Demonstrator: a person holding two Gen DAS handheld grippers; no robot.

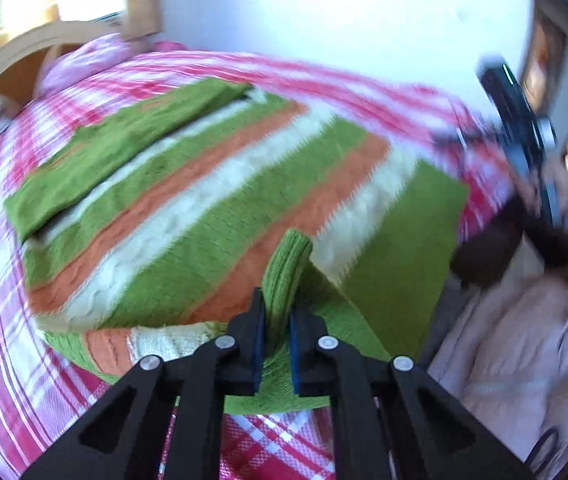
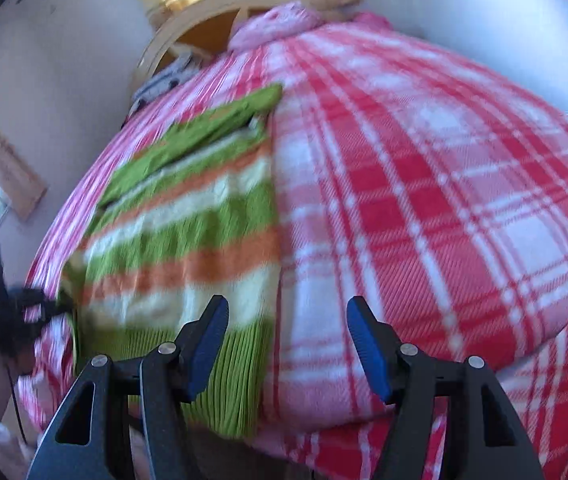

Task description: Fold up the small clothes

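Note:
A small knit sweater with green, orange and cream stripes lies on a bed, one green sleeve folded across its far part. My left gripper is shut on the other green ribbed sleeve cuff and holds it above the sweater's near edge. In the right wrist view the sweater lies left of centre with its green ribbed hem toward me. My right gripper is open and empty, just above the hem's right corner. The right gripper also shows, blurred, in the left wrist view. The left gripper shows in the right wrist view at the sweater's left edge.
A red, pink and white plaid blanket covers the bed. A pink pillow and a curved wooden headboard are at the far end. Grey cloth lies beside the headboard. A person in pale pink clothing is at the right.

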